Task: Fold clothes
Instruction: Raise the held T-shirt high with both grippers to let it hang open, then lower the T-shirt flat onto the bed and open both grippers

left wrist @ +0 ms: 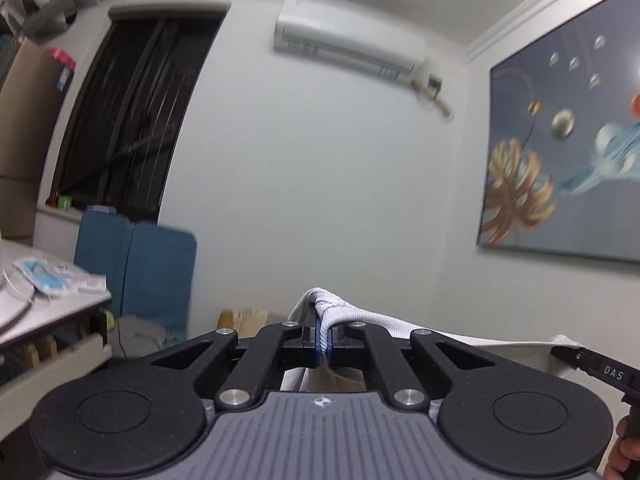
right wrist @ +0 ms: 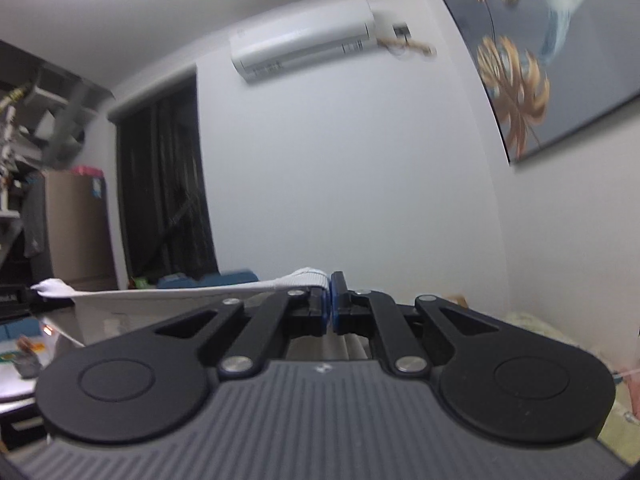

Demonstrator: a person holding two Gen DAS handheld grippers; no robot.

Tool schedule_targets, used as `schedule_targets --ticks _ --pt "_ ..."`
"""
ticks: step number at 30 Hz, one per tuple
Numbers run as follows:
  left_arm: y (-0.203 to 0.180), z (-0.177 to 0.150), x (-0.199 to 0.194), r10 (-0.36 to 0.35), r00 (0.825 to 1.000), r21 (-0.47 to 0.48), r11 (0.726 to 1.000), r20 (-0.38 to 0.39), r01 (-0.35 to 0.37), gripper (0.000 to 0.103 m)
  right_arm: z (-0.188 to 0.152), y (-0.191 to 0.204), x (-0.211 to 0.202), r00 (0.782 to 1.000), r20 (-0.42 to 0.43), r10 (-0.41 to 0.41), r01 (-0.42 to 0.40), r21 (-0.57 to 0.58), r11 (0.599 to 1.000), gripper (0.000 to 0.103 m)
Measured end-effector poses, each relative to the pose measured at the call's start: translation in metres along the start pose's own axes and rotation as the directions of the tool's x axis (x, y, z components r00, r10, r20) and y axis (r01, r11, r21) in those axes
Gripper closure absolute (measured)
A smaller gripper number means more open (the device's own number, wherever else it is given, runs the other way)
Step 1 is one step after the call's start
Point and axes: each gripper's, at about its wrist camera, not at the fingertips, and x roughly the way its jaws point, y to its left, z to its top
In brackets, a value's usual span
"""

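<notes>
Both hand-held grippers, left (left wrist: 324,334) and right (right wrist: 330,308), pinch the white garment's (left wrist: 440,330) taut top edge

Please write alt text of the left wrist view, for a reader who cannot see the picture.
The left tool is shut on a bunched edge of a white garment, which stretches right to the other tool. Behind are a white wall with an air conditioner, a dark window and a large painting.
</notes>
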Motion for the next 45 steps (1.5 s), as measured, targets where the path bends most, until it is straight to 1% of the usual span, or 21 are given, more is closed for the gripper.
schedule_targets --ticks 4,8,12,14,16,18,20,23,26,28,29,30,31,32,33,34,35,37,38,43,45 --pt "0.035 -0.051 0.127 0.034 0.994 0.014 0.999 -0.104 -0.033 0.100 -0.055 -0.029 0.099 0.996 -0.083 -0.032 0.034 0.016 0.999 0.098" --pt "0.073 -0.116 0.257 0.067 0.975 -0.004 0.998 -0.210 -0.070 0.099 -0.122 -0.057 0.212 0.983 -0.171 -0.062 0.063 0.000 0.998 0.098" --pt "0.109 -0.199 0.381 0.080 0.967 -0.003 0.997 -0.241 -0.083 0.099 -0.205 -0.083 0.320 0.968 -0.241 -0.073 0.073 -0.008 0.997 0.098" --pt "0.125 -0.241 0.438 0.084 0.959 0.000 0.996 -0.272 -0.087 0.099 -0.246 -0.100 0.372 0.957 -0.281 -0.073 0.074 -0.004 0.997 0.098" --pt "0.138 -0.286 0.495 0.084 0.942 0.014 0.996 -0.325 -0.084 0.099 -0.286 -0.116 0.418 0.942 -0.327 -0.077 0.082 0.000 0.997 0.098" --pt "0.147 -0.332 0.540 0.107 0.919 0.040 0.994 -0.379 -0.099 0.099 -0.324 -0.132 0.456 0.921 -0.381 -0.085 0.093 0.003 0.996 0.098" --pt "0.158 -0.374 0.577 0.120 0.900 0.060 0.993 -0.420 -0.104 0.099 -0.360 -0.148 0.485 0.897 -0.432 -0.087 0.102 0.012 0.995 0.098" --pt "0.170 -0.421 0.611 0.129 0.866 0.057 0.992 -0.483 -0.116 0.099 -0.408 -0.168 0.517 0.861 -0.501 -0.083 0.114 0.032 0.993 0.097" --pt "0.175 -0.454 0.633 0.123 0.835 0.031 0.991 -0.536 -0.127 0.098 -0.434 -0.178 0.529 0.836 -0.544 -0.068 0.120 0.061 0.991 0.096" --pt "0.178 -0.467 0.638 0.098 0.826 0.002 0.993 -0.555 -0.116 0.094 -0.442 -0.182 0.531 0.829 -0.559 -0.033 0.102 0.094 0.990 0.094" --pt "0.180 -0.468 0.636 0.081 0.826 -0.020 0.994 -0.558 -0.111 0.088 -0.441 -0.183 0.529 0.827 -0.562 -0.020 0.096 0.105 0.990 0.093" --pt "0.181 -0.469 0.634 0.066 0.825 -0.041 0.993 -0.561 -0.107 0.078 -0.439 -0.182 0.525 0.826 -0.563 -0.015 0.094 0.111 0.989 0.084" --pt "0.182 -0.468 0.632 0.071 0.824 -0.048 0.992 -0.563 -0.118 0.059 -0.437 -0.181 0.522 0.825 -0.564 -0.009 0.091 0.117 0.989 0.063" --pt "0.184 -0.468 0.629 0.075 0.823 -0.055 0.990 -0.564 -0.128 0.050 -0.434 -0.181 0.518 0.825 -0.566 -0.004 0.089 0.123 0.988 0.052" --pt "0.183 -0.464 0.624 0.072 0.822 -0.060 0.990 -0.564 -0.127 0.039 -0.432 -0.180 0.515 0.824 -0.567 0.002 0.087 0.129 0.988 0.026" --pt "0.182 -0.457 0.615 0.063 0.823 -0.065 0.991 -0.565 -0.120 0.035 -0.429 -0.179 0.511 0.823 -0.568 0.008 0.084 0.135 0.987 0.013" --pt "0.181 -0.450 0.606 0.054 0.823 -0.071 0.991 -0.565 -0.114 0.034 -0.427 -0.179 0.508 0.822 -0.569 0.013 0.082 0.141 0.987 0.014" --pt "0.179 -0.434 0.581 0.046 0.831 -0.081 0.991 -0.555 -0.110 0.024 -0.422 -0.177 0.500 0.820 -0.572 0.025 0.077 0.153 0.985 0.015" --pt "0.178 -0.425 0.568 0.043 0.834 -0.086 0.990 -0.550 -0.108 0.022 -0.418 -0.175 0.495 0.819 -0.573 0.028 0.076 0.157 0.985 0.015" --pt "0.171 -0.377 0.484 0.028 0.847 -0.097 0.991 -0.531 -0.093 0.022 -0.386 -0.150 0.450 0.804 -0.595 0.003 0.071 0.101 0.992 0.015" --pt "0.169 -0.359 0.447 0.021 0.851 -0.111 0.989 -0.524 -0.093 0.022 -0.370 -0.143 0.422 0.806 -0.591 -0.001 0.082 0.110 0.991 0.015"
